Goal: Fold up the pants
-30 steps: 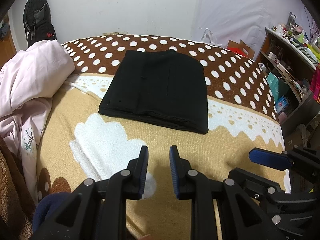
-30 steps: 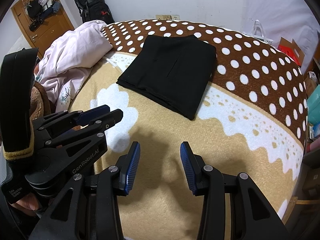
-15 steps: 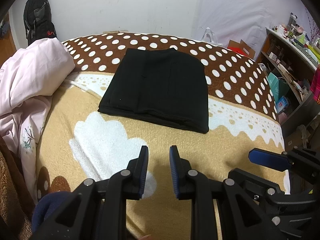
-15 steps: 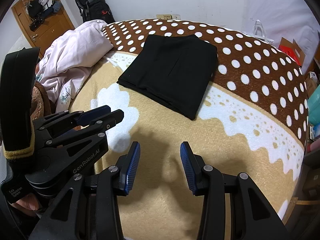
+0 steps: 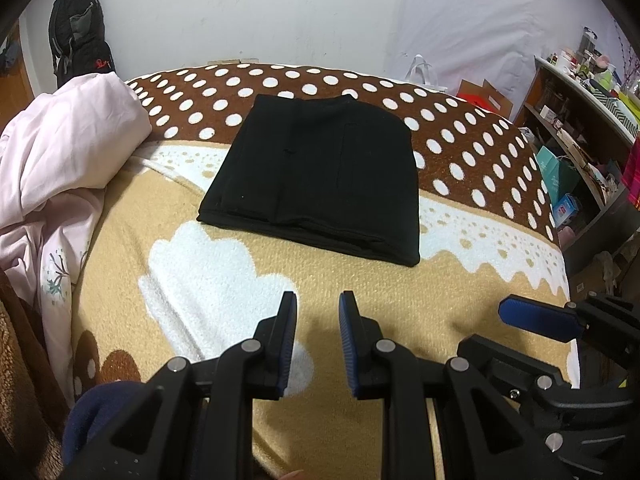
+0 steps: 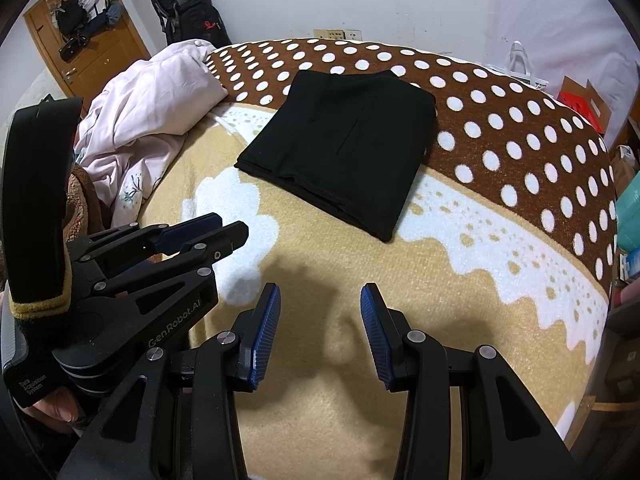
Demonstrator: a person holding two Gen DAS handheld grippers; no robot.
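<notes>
The black pants lie folded into a flat rectangle on the blanket, across the border of the tan and brown dotted parts; they also show in the right wrist view. My left gripper is open and empty, held above the tan blanket well short of the pants' near edge. My right gripper is open wider, empty, also back from the pants. Each gripper shows in the other's view: the right one, the left one.
A tan and brown dotted blanket covers the bed. A pink duvet is heaped on the left. A black backpack hangs on the wall. Shelves with clutter stand right of the bed.
Both grippers have drawn back very slightly; the pants lie still. Jaw openings are unchanged.
</notes>
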